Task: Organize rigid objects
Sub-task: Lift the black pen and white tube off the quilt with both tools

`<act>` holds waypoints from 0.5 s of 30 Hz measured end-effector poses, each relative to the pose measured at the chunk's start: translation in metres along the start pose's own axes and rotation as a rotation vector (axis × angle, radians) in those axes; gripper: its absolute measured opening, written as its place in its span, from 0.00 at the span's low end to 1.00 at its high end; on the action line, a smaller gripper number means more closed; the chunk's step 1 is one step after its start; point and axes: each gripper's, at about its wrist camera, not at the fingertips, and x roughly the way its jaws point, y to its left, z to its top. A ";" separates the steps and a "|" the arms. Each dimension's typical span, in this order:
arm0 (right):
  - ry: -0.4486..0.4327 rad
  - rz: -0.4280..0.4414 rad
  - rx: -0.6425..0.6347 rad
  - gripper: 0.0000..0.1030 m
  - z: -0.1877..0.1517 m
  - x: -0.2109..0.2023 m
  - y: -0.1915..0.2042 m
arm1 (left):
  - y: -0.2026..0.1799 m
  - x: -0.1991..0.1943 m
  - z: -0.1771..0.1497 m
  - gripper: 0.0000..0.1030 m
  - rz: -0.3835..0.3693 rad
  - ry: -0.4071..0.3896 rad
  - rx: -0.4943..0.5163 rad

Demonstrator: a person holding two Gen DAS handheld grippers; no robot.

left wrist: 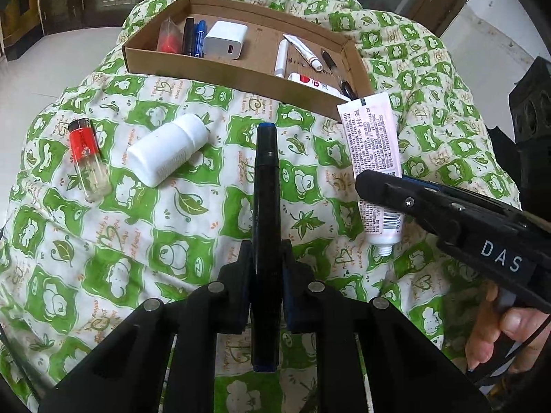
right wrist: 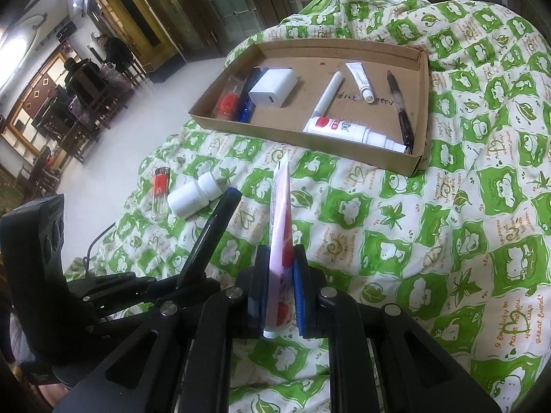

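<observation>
My left gripper (left wrist: 264, 258) is shut on a black marker (left wrist: 264, 186) with blue ends, held above the green patterned cloth; the marker also shows in the right wrist view (right wrist: 215, 227). My right gripper (right wrist: 280, 258) is shut on a white and pink tube (right wrist: 280, 206), which also shows in the left wrist view (left wrist: 373, 158) to the right of the marker. A cardboard tray (left wrist: 220, 65) lies beyond, and in the right wrist view (right wrist: 303, 136), holding pens, a white charger (left wrist: 225, 39), tubes and a red item.
A red lighter (left wrist: 86, 155) and a white pill bottle (left wrist: 168, 148) lie on the cloth (left wrist: 193, 213) at the left, also in the right wrist view (right wrist: 160, 189) (right wrist: 194, 196). The bed edge drops to a pale floor (right wrist: 113, 158) at left. Furniture stands far back.
</observation>
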 end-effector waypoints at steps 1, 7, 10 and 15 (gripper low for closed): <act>-0.002 0.001 0.001 0.11 0.000 -0.001 0.000 | 0.002 -0.002 0.000 0.12 -0.002 -0.003 -0.001; -0.025 0.001 0.003 0.11 0.002 -0.006 -0.001 | 0.001 -0.005 0.001 0.12 -0.008 -0.028 -0.011; -0.030 0.006 0.007 0.11 0.003 -0.008 -0.002 | 0.001 -0.008 -0.001 0.12 -0.008 -0.039 -0.005; -0.074 0.025 0.037 0.11 0.010 -0.021 -0.011 | 0.015 -0.034 0.000 0.12 -0.076 -0.128 -0.062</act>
